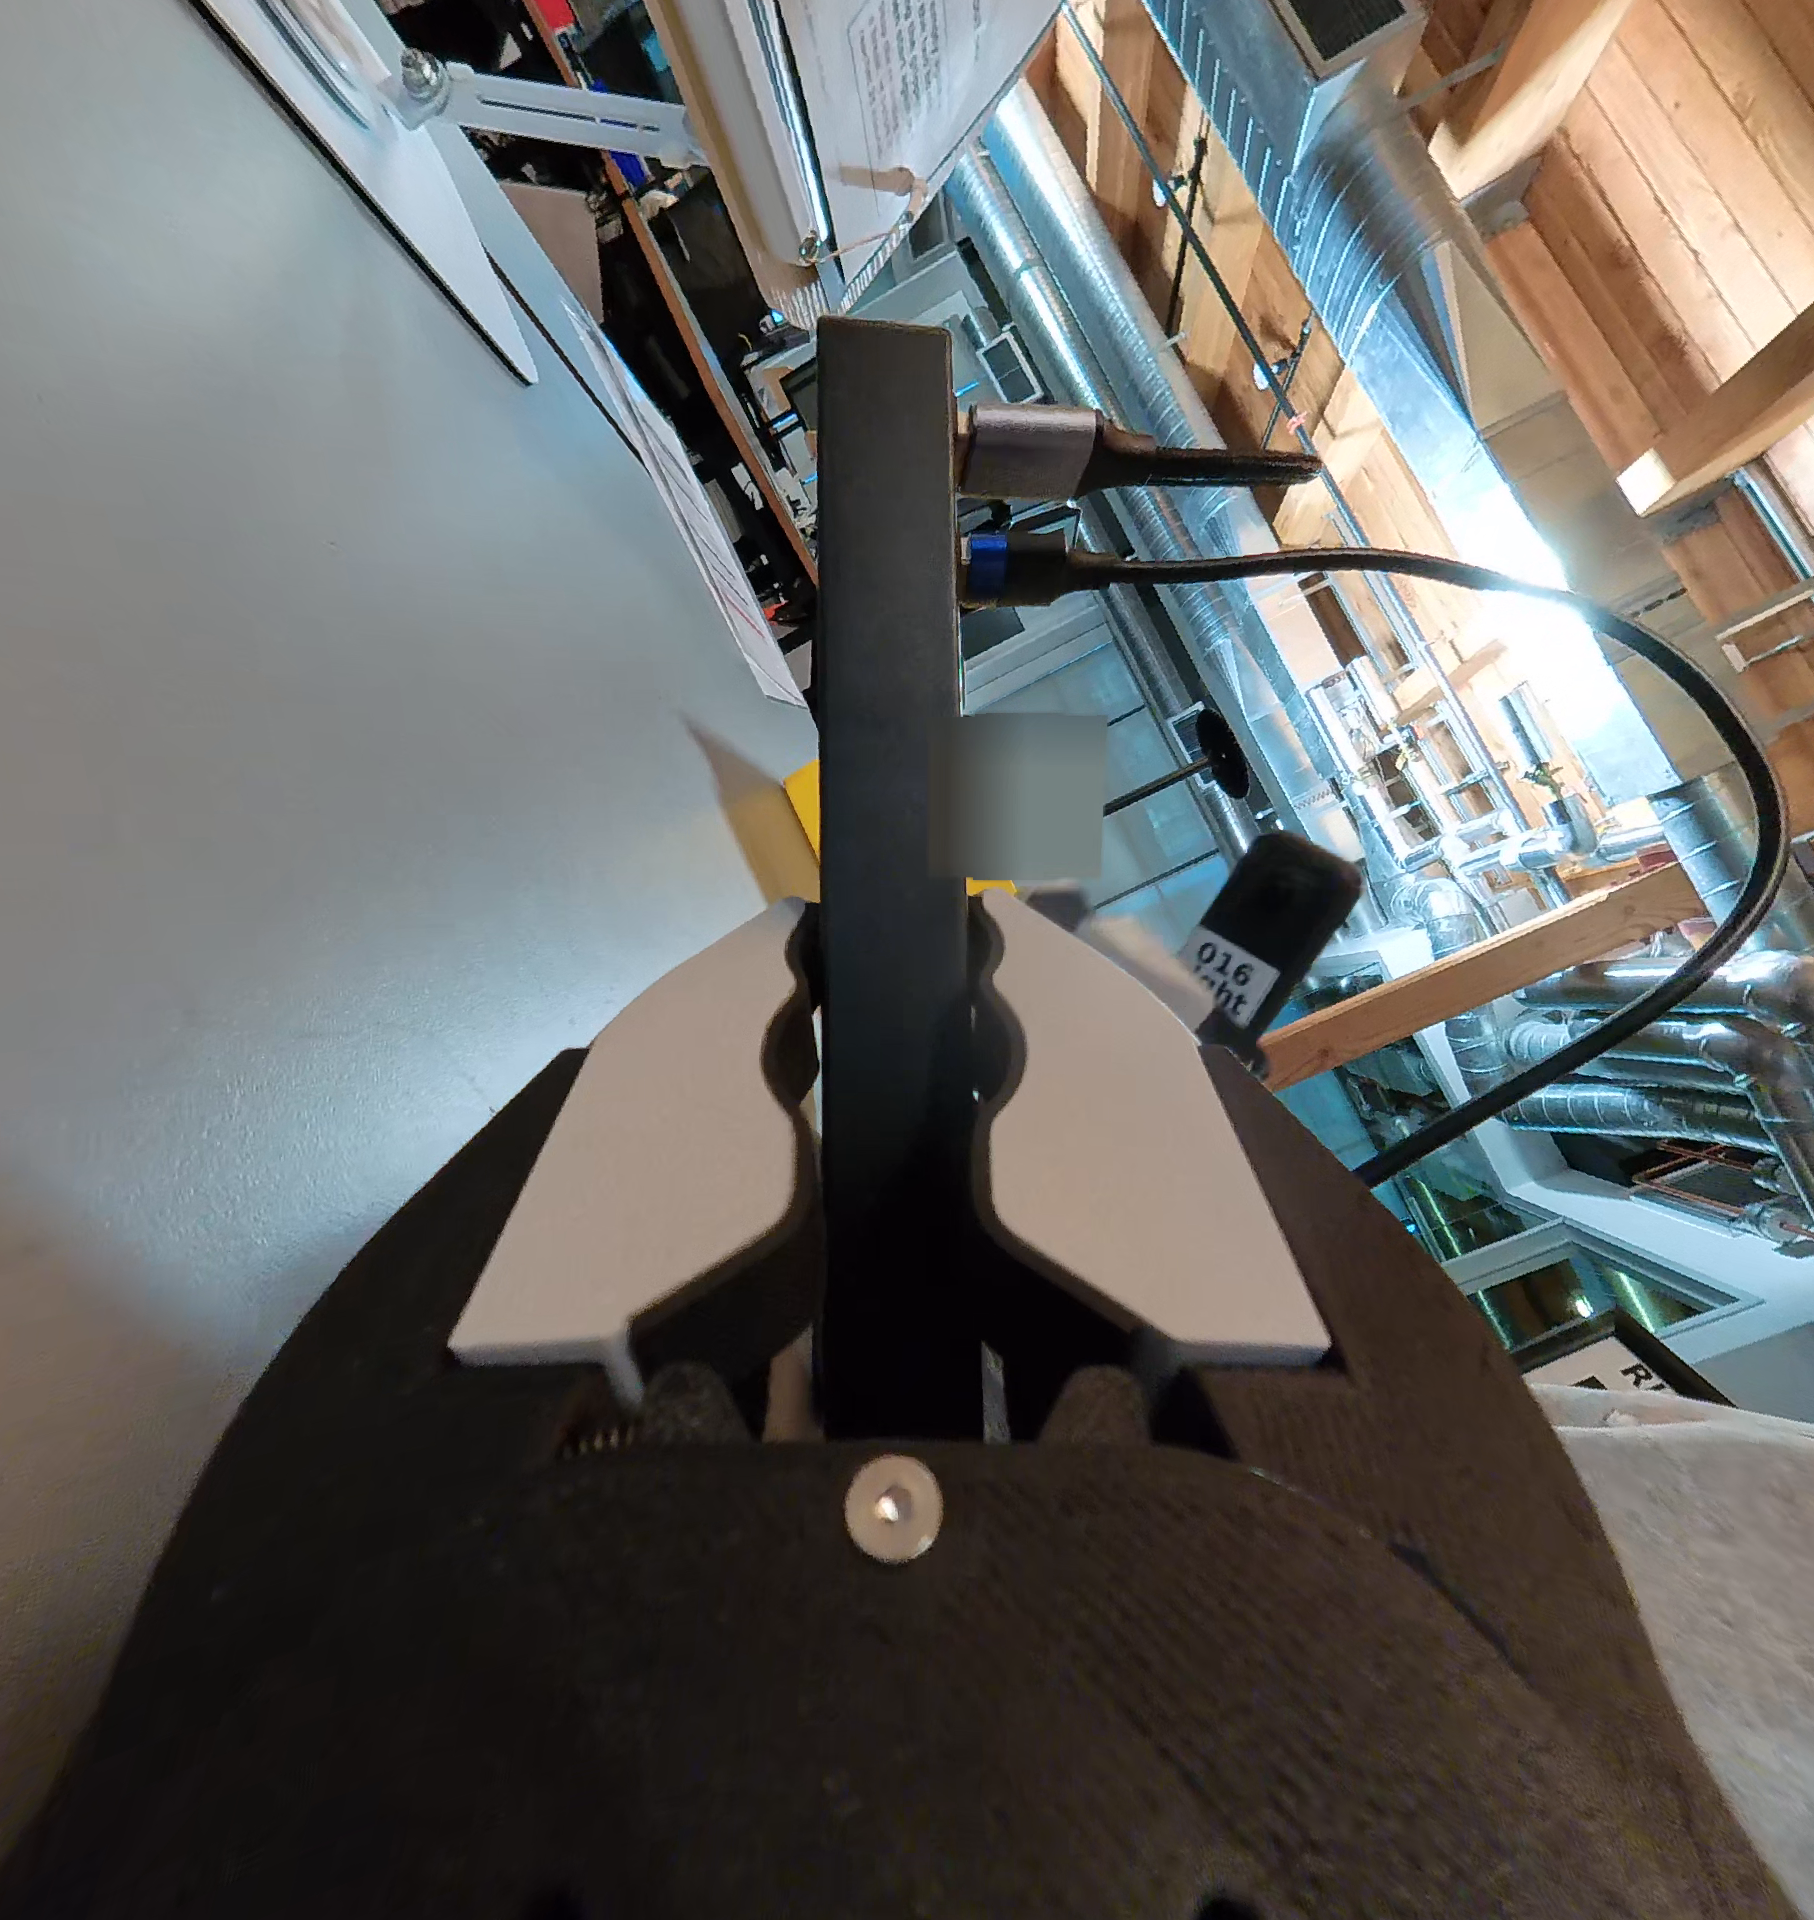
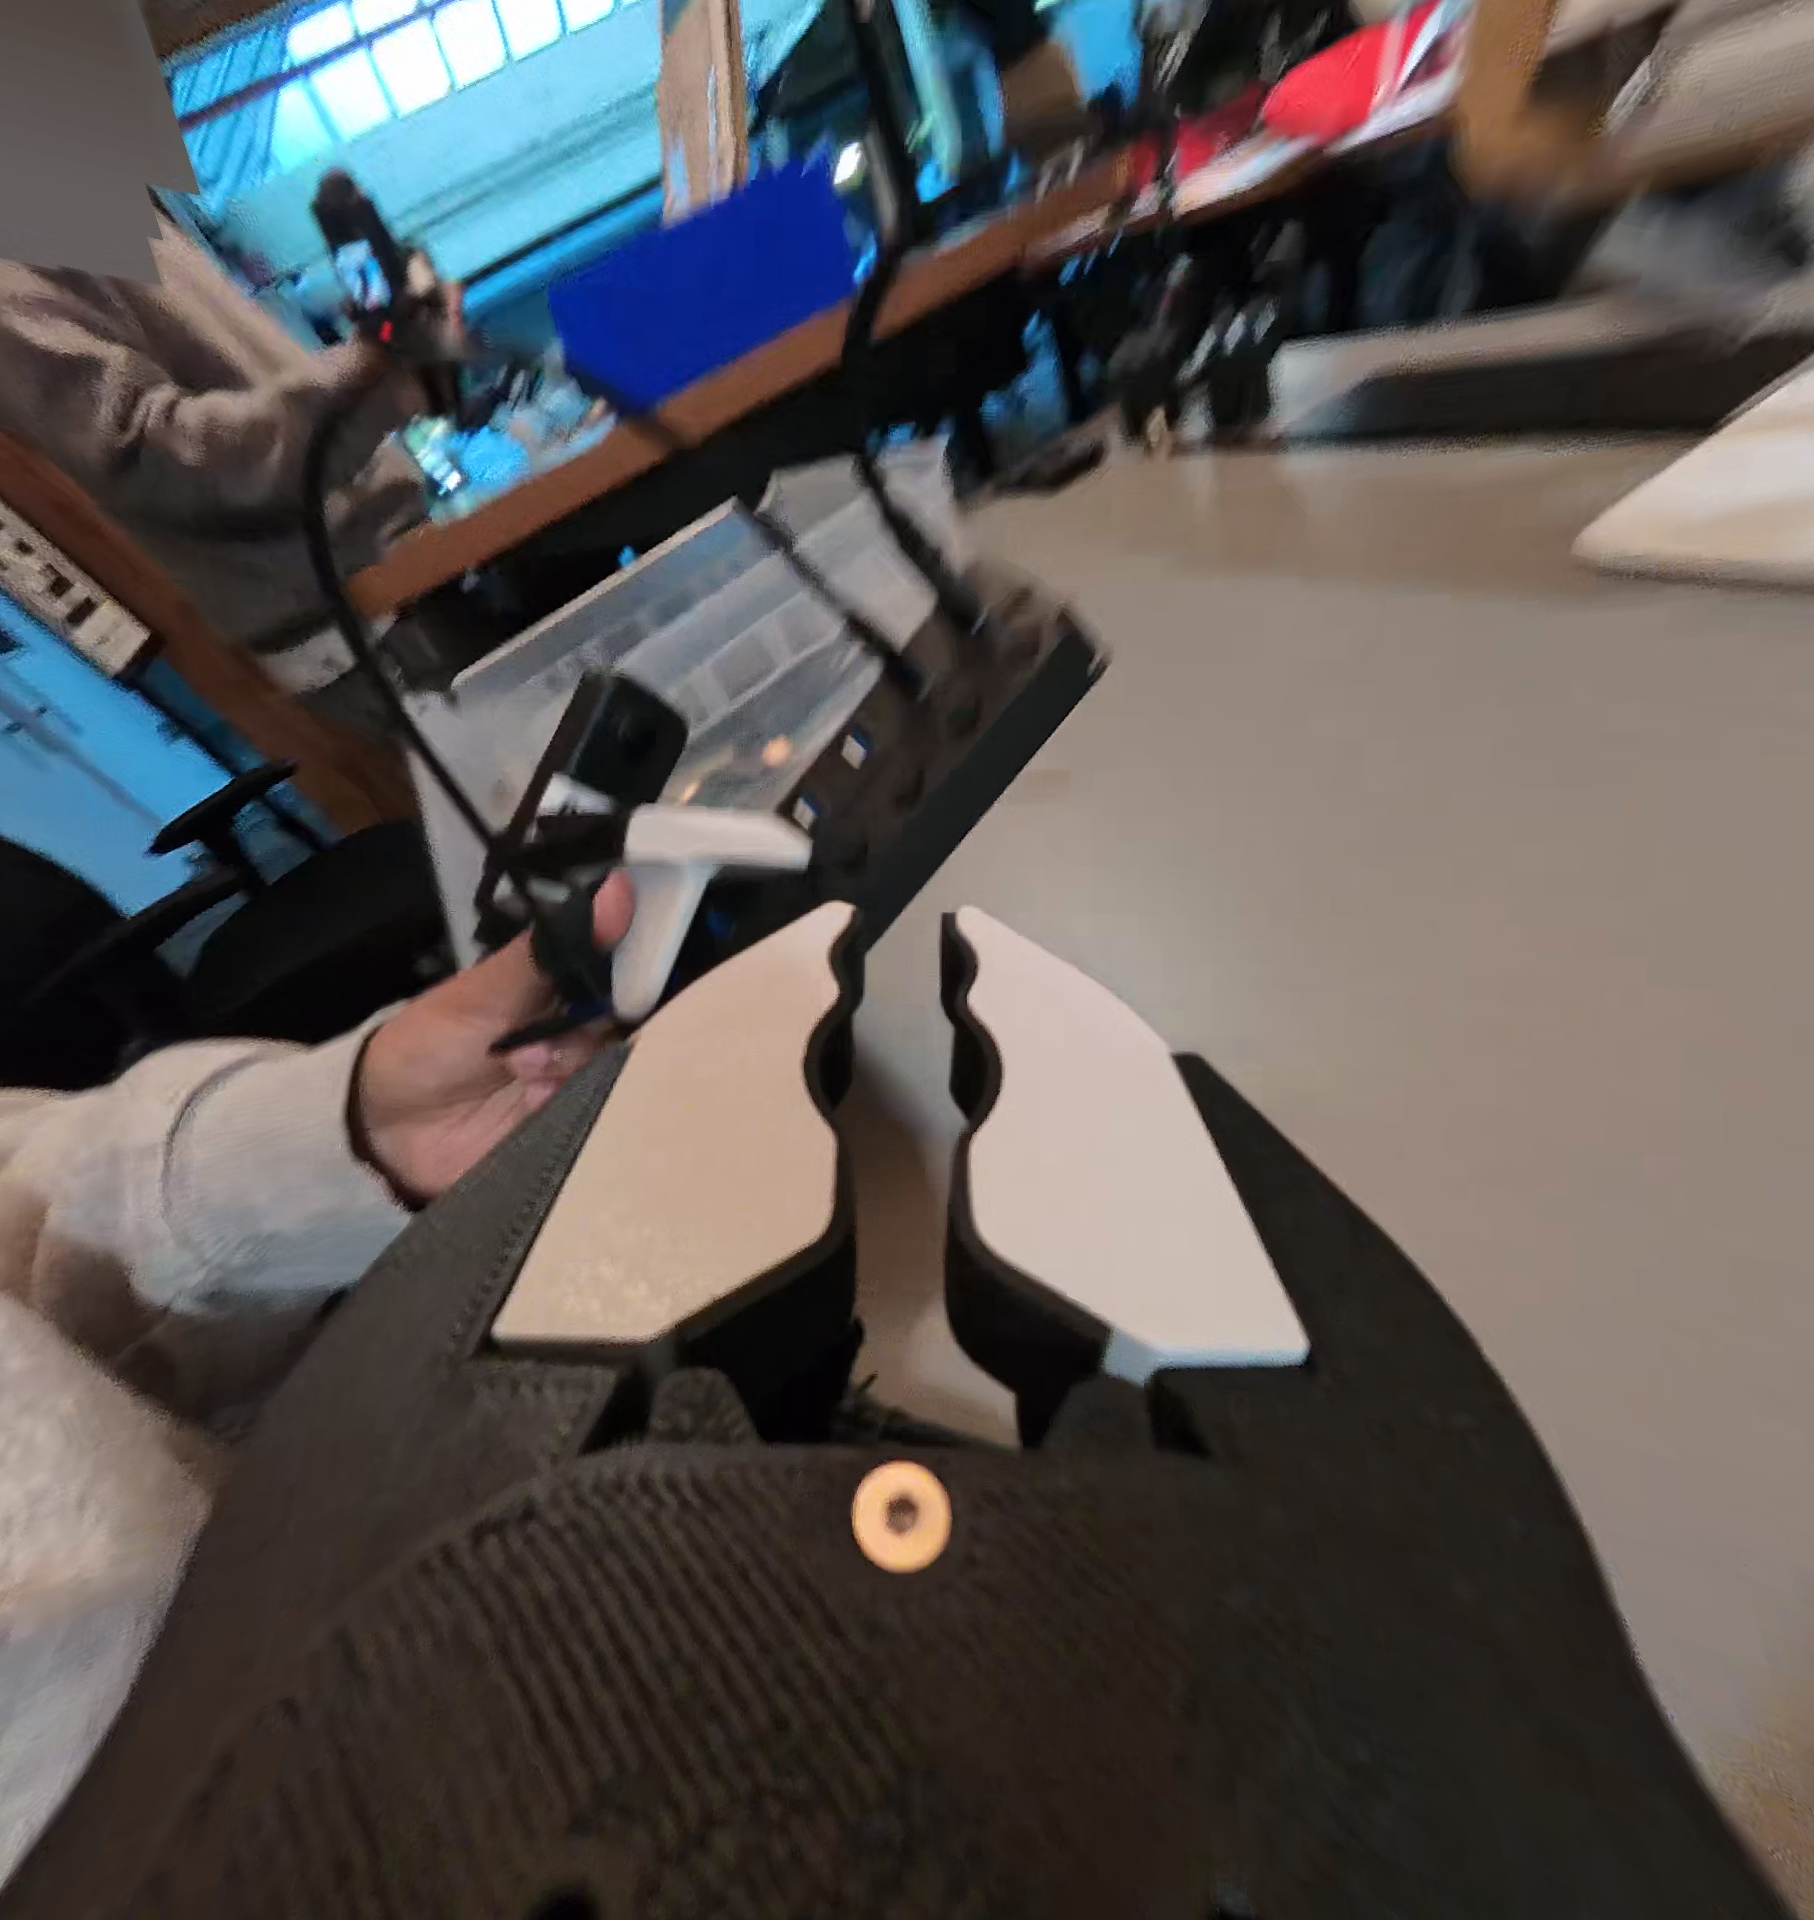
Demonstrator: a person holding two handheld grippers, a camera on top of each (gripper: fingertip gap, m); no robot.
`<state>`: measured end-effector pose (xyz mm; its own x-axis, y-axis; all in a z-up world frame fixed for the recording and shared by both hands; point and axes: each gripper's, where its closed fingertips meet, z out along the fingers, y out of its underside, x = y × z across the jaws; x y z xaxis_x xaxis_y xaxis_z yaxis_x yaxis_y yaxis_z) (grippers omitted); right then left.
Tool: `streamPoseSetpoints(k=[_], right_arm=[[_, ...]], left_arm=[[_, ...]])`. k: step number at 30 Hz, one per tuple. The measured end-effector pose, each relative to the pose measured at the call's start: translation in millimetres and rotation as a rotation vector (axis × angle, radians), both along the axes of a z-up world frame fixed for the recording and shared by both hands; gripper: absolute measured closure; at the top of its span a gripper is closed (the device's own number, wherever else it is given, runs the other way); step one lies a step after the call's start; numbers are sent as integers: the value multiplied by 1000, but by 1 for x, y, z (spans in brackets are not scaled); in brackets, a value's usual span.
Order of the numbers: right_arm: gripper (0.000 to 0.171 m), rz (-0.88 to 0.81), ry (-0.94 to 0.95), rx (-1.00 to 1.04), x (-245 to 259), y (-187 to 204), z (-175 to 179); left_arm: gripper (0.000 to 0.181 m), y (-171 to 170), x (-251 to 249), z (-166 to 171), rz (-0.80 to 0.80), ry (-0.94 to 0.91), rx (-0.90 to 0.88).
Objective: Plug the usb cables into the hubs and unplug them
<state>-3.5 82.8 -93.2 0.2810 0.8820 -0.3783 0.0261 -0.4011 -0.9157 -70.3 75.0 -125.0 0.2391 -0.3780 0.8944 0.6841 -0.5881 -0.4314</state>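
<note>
- The black hub stands on edge, clenched between the left gripper fingers and reaching well past their tips.
- Grey plug and blue-tipped plug sit in its right edge; the black cable loops wide to the right.
- The right gripper fingers are released, nothing between them, over bare desk with free room ahead.

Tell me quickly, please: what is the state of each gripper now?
Left gripper: closed on the black hub, two cables plugged in.
Right gripper: open, holding nothing.
</note>
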Motion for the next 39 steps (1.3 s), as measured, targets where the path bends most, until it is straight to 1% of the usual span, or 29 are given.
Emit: streamPoseSetpoints(k=[4,6,8,10,12,15,17,19,21,22,24,26,28,30,32,35,39], right_arm=[[159,-147,158,143,26,30,75],[159,-162,214,218,28,36,115],[158,-139,239,296,17,34,152],[158,-63,245,366,-10,25,185],[156,63,220,421,-48,9,210],[156,271,120,506,-116,-19,231],[156,422,44,576,-162,-40,237],[154,605,-68,643,-208,-63,228],[153,824,-194,708,-244,-89,204],[153,874,-266,751,-263,-94,189],[154,931,-415,857,-301,-93,156],[154,974,-574,944,-333,-84,118],[150,1018,-727,999,-359,-72,78],[143,1066,-873,1037,-379,-59,38],[143,1114,-985,1074,-393,-48,2],[144,1185,-1150,1051,-401,-36,-46],[141,1227,-1329,1021,-402,-28,-87]], left_arm=[[155,1,0,0,-1,-14,-6],[155,1,1,-1,-4,-15,-8],[155,1,1,-1,-6,-10,-6],[155,1,1,-1,-6,-8,-7],[155,2,1,-2,-6,-8,-9],[155,2,1,-2,-4,-15,-13],[155,2,0,-2,-2,-25,-18],[155,3,-1,-3,-2,-34,-24],[155,3,-1,-3,-9,-49,-28],[155,3,-2,-2,-13,-65,-28],[155,4,-3,-1,-15,-92,-32],[156,5,-3,-1,-20,-101,-36],[156,6,-3,-1,-27,-105,-39],[156,6,-3,-2,-33,-116,-45],[156,7,-4,-1,-38,-138,-52],[155,9,-8,-1,-33,-166,-59],[156,12,-13,-2,-23,-176,-68]])
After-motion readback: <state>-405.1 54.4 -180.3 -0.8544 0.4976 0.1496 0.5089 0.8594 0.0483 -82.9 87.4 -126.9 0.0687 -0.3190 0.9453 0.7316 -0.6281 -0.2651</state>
